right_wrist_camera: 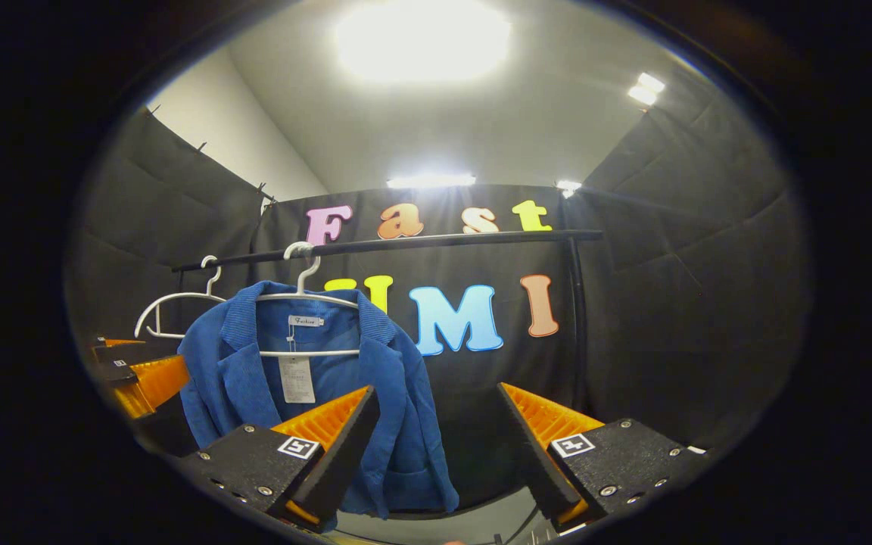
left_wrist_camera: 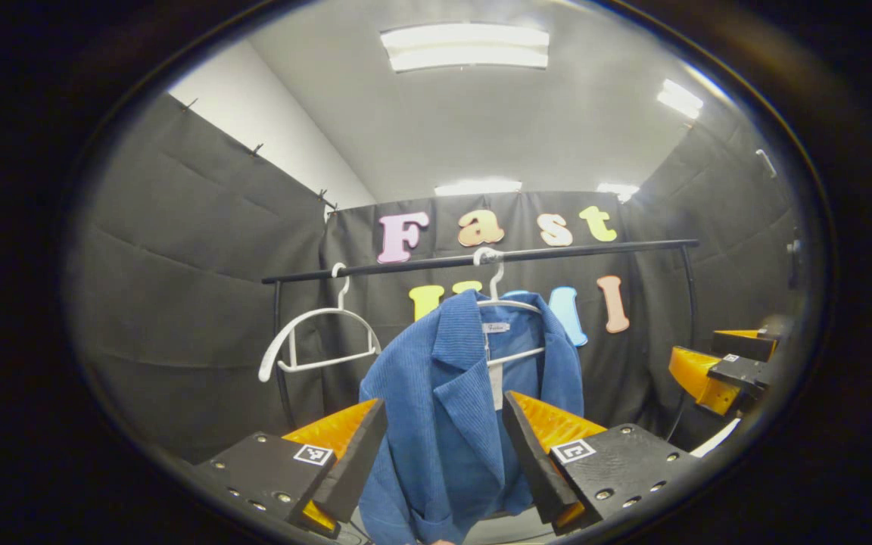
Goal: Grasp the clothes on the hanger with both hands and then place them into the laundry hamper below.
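A blue corduroy jacket (left_wrist_camera: 451,393) hangs on a white hanger (left_wrist_camera: 508,303) from a black rail (left_wrist_camera: 481,259). In the left gripper view, my left gripper (left_wrist_camera: 443,446) stands open in front of the jacket's lower half, apart from the cloth, and the right gripper (left_wrist_camera: 731,363) shows at the far right. In the right gripper view the jacket (right_wrist_camera: 254,378) hangs at the left on its hanger (right_wrist_camera: 307,299). My right gripper (right_wrist_camera: 436,446) is open to the right of the jacket, with nothing between its fingers. The left gripper (right_wrist_camera: 133,371) shows at the far left.
An empty white hanger (left_wrist_camera: 315,333) hangs on the rail left of the jacket; the right gripper view has it too (right_wrist_camera: 171,306). The rail's black upright post (right_wrist_camera: 576,318) stands at the right. Black cloth walls close the booth on all sides.
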`<state>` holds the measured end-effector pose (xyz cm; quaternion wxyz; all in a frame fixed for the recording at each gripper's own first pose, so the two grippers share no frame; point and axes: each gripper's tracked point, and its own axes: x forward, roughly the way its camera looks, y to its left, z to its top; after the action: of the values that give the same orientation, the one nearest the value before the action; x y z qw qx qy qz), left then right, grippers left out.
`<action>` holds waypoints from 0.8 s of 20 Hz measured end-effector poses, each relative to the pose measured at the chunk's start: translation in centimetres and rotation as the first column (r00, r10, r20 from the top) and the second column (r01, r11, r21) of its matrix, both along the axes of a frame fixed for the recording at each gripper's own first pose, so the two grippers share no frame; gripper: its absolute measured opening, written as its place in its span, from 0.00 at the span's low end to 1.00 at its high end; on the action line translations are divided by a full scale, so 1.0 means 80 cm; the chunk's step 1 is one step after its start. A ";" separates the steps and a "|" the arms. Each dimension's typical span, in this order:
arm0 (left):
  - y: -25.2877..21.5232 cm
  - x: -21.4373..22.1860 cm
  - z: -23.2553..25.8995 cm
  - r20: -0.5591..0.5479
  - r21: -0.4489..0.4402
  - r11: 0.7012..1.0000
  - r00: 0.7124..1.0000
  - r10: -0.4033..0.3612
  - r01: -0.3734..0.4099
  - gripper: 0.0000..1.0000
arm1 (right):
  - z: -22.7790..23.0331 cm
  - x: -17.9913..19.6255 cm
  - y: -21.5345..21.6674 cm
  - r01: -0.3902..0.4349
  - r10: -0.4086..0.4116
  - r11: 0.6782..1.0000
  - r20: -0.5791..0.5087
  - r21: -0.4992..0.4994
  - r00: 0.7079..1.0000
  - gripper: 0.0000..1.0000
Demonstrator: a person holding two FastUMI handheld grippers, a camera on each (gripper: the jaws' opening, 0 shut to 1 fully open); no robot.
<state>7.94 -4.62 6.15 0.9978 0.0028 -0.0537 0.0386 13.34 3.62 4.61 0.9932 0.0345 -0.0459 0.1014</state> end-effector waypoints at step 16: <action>-0.019 0.110 -0.035 -0.050 -0.005 0.989 0.988 0.144 -0.145 0.88 | -0.011 0.150 0.080 -0.238 0.238 0.969 0.008 0.073 0.971 0.95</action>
<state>16.75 -6.13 3.36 0.9934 0.0032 -0.0282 0.1110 25.34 10.05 3.77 0.9720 0.0762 -0.0448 0.2179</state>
